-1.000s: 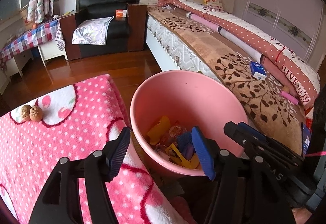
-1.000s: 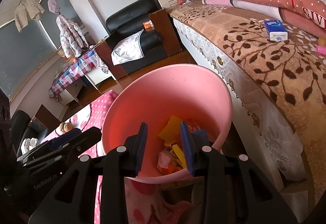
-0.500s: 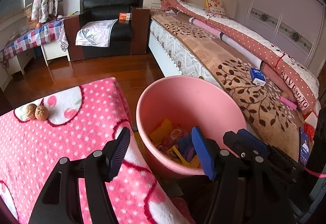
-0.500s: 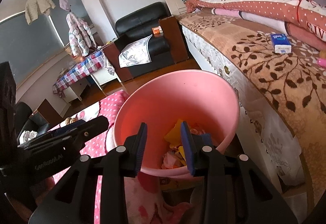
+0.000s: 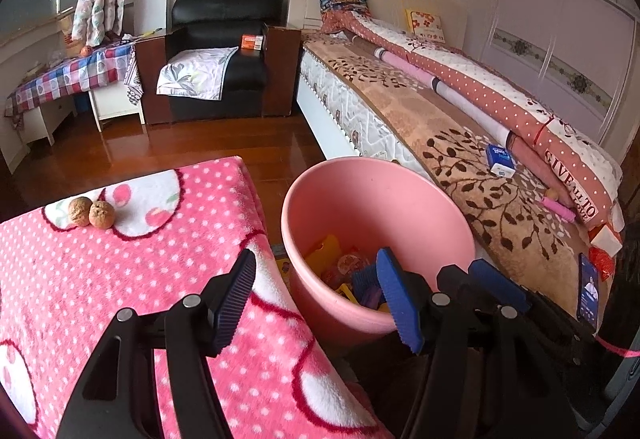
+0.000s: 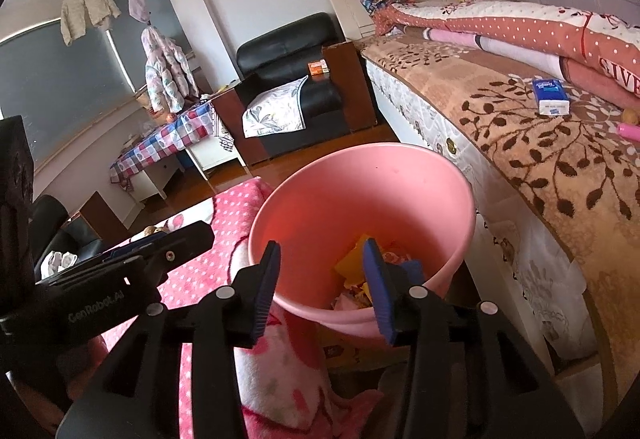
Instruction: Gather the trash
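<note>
1. Right wrist view: the right gripper (image 6: 322,285) has just been spreading its jaws; they are parted with nothing between them, above the near rim of the pink bin (image 6: 362,195).
2. Left gripper (image 5: 322,297) gapes wide, empty, straddling the blanket's edge and the bin.
3. Colourful trash (image 5: 340,267) lies in the bin's bottom.
4. Two walnuts (image 5: 91,213) sit on the pink dotted blanket (image 5: 120,279), left of the bin.

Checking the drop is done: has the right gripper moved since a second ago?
Yes. The right gripper has backed away from the pink bin, jaws just opening, nothing between them.
</note>
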Demonstrator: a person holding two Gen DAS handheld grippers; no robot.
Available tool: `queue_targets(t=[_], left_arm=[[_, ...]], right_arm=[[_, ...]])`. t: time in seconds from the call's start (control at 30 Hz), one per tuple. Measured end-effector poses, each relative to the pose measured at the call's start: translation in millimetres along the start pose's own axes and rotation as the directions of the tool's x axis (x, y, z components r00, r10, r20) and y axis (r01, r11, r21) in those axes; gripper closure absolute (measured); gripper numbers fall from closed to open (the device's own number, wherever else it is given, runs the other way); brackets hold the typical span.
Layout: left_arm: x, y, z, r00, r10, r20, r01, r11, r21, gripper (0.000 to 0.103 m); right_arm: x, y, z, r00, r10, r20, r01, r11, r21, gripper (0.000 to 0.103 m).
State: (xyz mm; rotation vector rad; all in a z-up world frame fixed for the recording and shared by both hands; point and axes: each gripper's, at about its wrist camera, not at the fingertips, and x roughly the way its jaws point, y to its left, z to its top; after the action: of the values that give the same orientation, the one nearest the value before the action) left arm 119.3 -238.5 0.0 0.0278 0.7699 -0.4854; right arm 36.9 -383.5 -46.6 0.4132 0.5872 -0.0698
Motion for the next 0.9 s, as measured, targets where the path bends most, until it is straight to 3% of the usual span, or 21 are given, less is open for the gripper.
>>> queue_targets(t=[0.1, 0.67, 0.9], left_arm=[[-7, 2, -3, 1.000, 0.000, 0.008, 0.000, 1.000, -0.007, 0.041], [-39, 16, -24, 0.999, 0.008, 0.033, -0.006, 0.998, -0.067, 0.041], [-51, 17, -31, 0.998, 0.037, 0.058, -0.033, 0.997, -0.070, 0.041]], right_arm=[[-5, 5, -3, 1.000, 0.002, -0.002, -0.002, 1.000, -0.011, 0.058], [-27, 26, -21, 0.998, -0.057, 0.036, 0.058, 0.998, -0.036, 0.030], [-33, 31, -24, 0.996, -0.069, 0.054, 0.071, 0.996, -0.046, 0.028]])
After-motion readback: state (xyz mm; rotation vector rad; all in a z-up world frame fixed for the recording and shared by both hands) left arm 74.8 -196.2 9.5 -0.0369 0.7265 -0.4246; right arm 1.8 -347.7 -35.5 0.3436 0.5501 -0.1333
